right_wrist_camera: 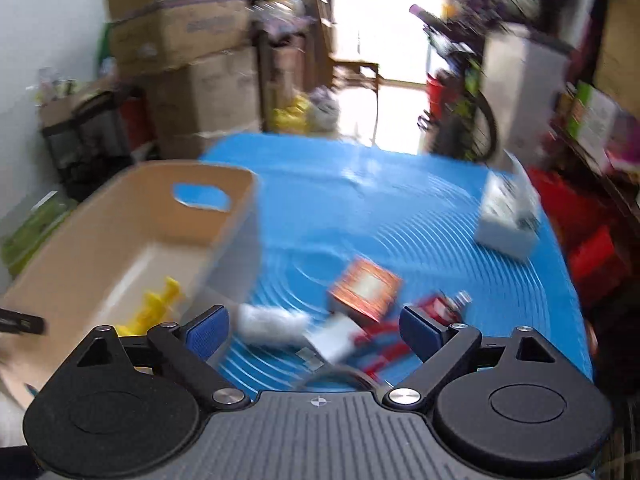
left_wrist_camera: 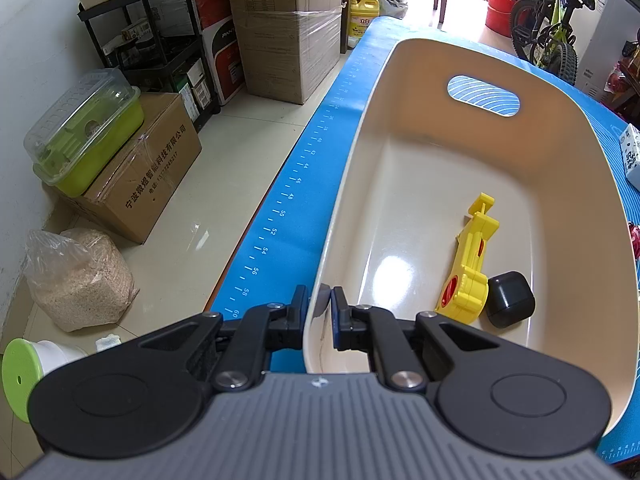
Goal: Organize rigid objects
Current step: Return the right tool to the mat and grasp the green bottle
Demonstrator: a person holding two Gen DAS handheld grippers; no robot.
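Observation:
A cream plastic bin (left_wrist_camera: 568,120) stands on the blue mat (left_wrist_camera: 296,184). In it lie a yellow toy piece (left_wrist_camera: 472,264) and a black rounded block (left_wrist_camera: 510,299). My left gripper (left_wrist_camera: 320,300) is shut on the bin's near left rim. In the blurred right wrist view the bin (right_wrist_camera: 132,200) is at the left with the yellow toy (right_wrist_camera: 154,308) inside. My right gripper (right_wrist_camera: 314,328) is open and empty above the mat (right_wrist_camera: 400,216). Ahead of it lie an orange box (right_wrist_camera: 366,286), a white fluffy thing (right_wrist_camera: 272,324), a white card (right_wrist_camera: 334,338) and a red item (right_wrist_camera: 434,308).
A white box (right_wrist_camera: 506,216) stands at the mat's far right; its edge shows in the left wrist view (left_wrist_camera: 632,156). Left of the table, on the floor, are cardboard boxes (left_wrist_camera: 140,176), a green container (left_wrist_camera: 84,132), a bag of grain (left_wrist_camera: 80,280) and a black shelf (left_wrist_camera: 160,40).

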